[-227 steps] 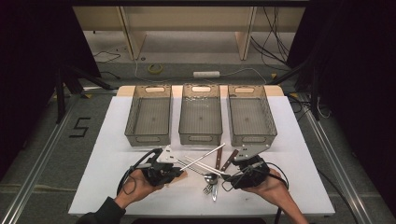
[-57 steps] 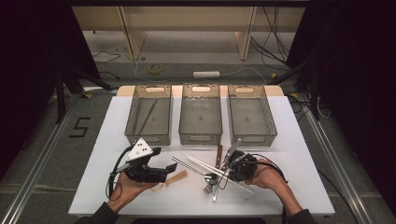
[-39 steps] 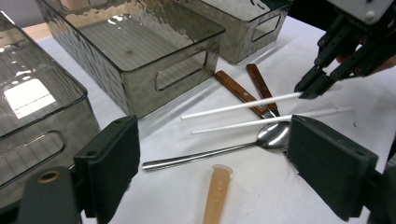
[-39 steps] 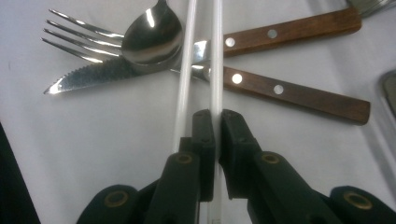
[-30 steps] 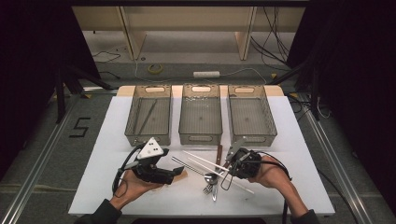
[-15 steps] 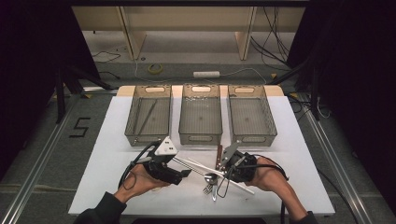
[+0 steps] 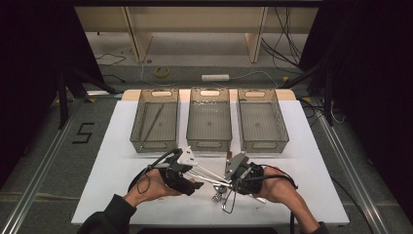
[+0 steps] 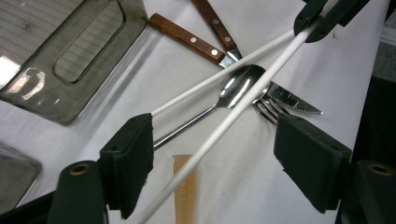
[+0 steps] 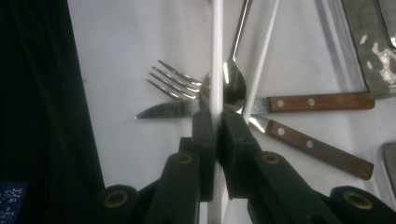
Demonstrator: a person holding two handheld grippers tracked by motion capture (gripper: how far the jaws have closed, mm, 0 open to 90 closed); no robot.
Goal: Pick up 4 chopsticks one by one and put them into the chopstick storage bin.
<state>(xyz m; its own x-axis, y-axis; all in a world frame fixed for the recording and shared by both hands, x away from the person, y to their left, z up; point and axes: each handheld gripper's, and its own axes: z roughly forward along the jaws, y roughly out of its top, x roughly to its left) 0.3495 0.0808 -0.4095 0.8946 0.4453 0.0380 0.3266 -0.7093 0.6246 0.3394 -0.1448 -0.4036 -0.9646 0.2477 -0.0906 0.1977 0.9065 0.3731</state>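
Right gripper (image 9: 215, 123): jaws clamped on one white chopstick (image 9: 217, 56), which runs straight up between the pads.
Left gripper (image 8: 215, 149): jaws apart and just been closing; that chopstick crosses the gap, pads not pressing it.
Second chopstick (image 8: 219, 77): crosses the first above the spoon (image 8: 240, 86).
Cutlery: spoon, fork (image 9: 175, 81) and two wooden-handled knives (image 9: 313, 102) on the white table (image 7: 311, 146).

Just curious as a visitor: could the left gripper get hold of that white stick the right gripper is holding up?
Probably yes. The white stick already passes between the left gripper's open jaws, which have just been closing, with nothing blocking; the right gripper clamps its far end.
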